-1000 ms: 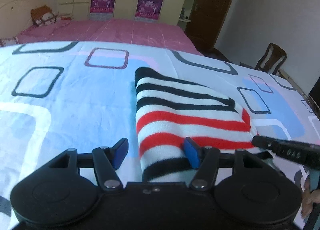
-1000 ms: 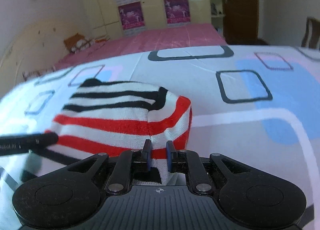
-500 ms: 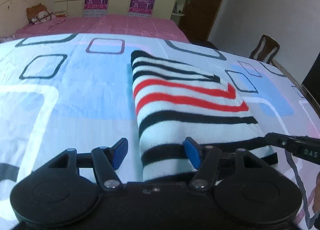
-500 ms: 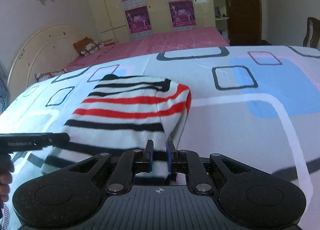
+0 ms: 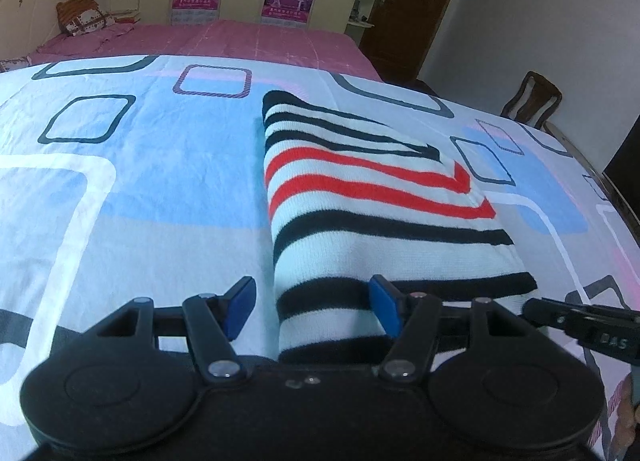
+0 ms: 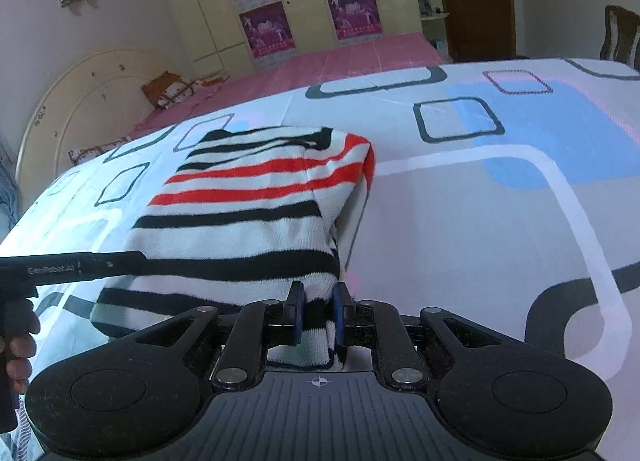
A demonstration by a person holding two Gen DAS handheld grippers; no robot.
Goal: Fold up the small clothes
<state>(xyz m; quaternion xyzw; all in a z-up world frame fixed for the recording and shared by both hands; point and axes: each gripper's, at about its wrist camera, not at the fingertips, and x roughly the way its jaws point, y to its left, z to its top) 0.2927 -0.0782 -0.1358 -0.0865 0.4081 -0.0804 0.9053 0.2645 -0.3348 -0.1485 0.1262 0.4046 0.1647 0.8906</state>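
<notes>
**Striped knit pinched at its near right corner, left jaws wide**

On the printed cotton sheet, pale blue and white with rounded dark-outlined rectangles, lies the folded ribbed-knit garment with black, red and white stripes. It sits flat as a long rectangle running from near to far, its left edge a soft rolled fold.

My right gripper is nearly closed, and I see its blue pads pinching the near right corner of the knit, with a flap of striped fabric hanging down between the fingers. From that corner the right edge of the garment lifts slightly, showing a layer beneath.

My left gripper stands wide open over the near left corner. The fold edge lies between the blue rubber pads, with the right pad against the knit and the left pad clear of it over bare sheet, so it grips nothing.

In the right wrist view the left tool's black finger bar carries white lettering reading "GenRobot.AI". In the left wrist view the other bar shows only the letters "DAS".

Far behind, a pink checked bedspread meets cream wardrobe doors bearing purple posters; their text is too small to read.
</notes>
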